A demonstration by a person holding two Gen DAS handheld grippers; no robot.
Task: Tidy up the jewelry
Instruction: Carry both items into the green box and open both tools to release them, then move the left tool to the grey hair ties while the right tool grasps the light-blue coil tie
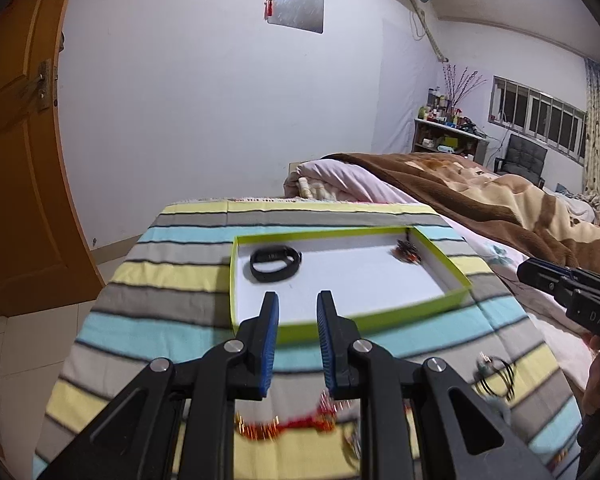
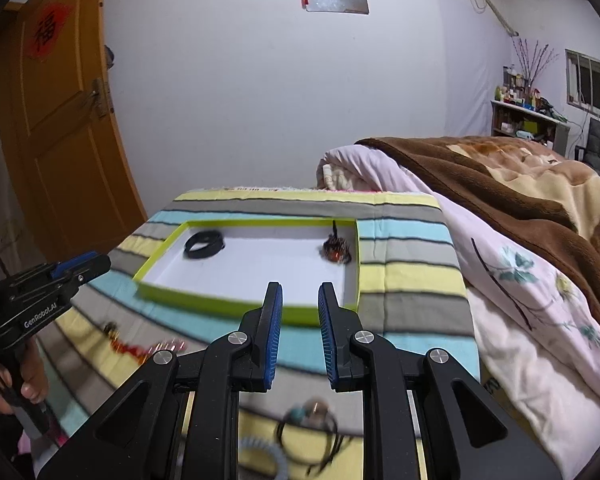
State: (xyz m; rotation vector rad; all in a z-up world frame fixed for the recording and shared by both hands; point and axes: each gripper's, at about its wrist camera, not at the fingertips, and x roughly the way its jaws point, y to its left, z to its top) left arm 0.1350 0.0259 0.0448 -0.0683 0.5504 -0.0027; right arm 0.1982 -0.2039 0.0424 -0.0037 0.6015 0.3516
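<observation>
A shallow white tray with a lime-green rim point(image 1: 380, 320) point(image 2: 220, 300) lies on the striped cloth. Inside it, a black band point(image 1: 275, 266) point(image 2: 204, 243) rests at the left and a dark red-black ornament point(image 1: 407, 251) point(image 2: 336, 248) at the far right corner. My left gripper point(image 1: 298, 300) point(image 2: 94, 261) hovers over the tray's near edge, open, nothing between its blue pads. My right gripper point(image 2: 300, 292) point(image 1: 540, 273) is likewise open and empty above the near rim. On the cloth nearer me lie a red-and-gold piece point(image 1: 288, 426) point(image 2: 140, 346) and a black cord bracelet point(image 1: 496, 376) point(image 2: 312, 416), blurred.
A greyish coil bracelet point(image 2: 268, 448) lies under the right gripper. A bed with a brown blanket point(image 1: 480, 196) point(image 2: 520, 184) runs along the right. An orange door point(image 1: 20, 160) stands at the left. A hand point(image 2: 24, 384) grips the left tool's handle.
</observation>
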